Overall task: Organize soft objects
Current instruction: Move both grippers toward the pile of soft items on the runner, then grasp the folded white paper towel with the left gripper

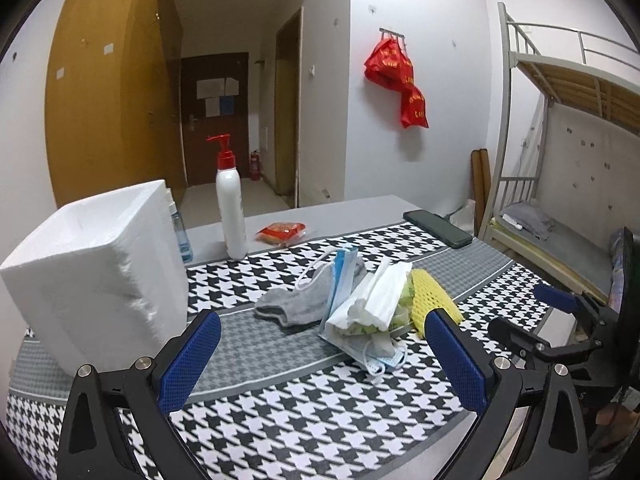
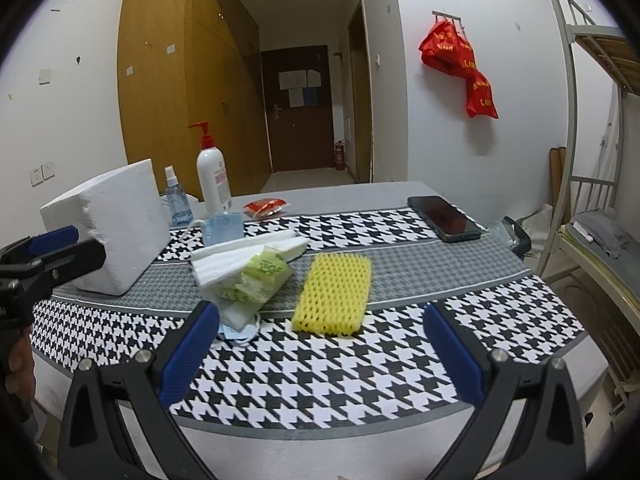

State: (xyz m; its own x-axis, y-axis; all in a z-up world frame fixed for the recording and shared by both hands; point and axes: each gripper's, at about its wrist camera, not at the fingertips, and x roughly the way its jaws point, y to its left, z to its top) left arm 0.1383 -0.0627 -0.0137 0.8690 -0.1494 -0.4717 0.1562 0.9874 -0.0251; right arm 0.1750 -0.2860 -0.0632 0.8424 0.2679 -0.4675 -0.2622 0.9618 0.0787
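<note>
foam box (image 1: 96, 276): white, at 9 o'clock on table; interior not visible
soft pile (image 1: 360, 304): sock, masks, tissue pack, yellow foam net (image 2: 334, 294), table centre, outside box
left gripper (image 1: 320, 360): wide open, empty
right gripper (image 2: 320, 354): wide open, empty

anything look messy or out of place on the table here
Yes. The soft items sit in a loose heap mid-table: a grey sock, face masks, white tissues and a green tissue pack overlap, while the yellow foam net lies apart. None is in the white foam box.
</note>
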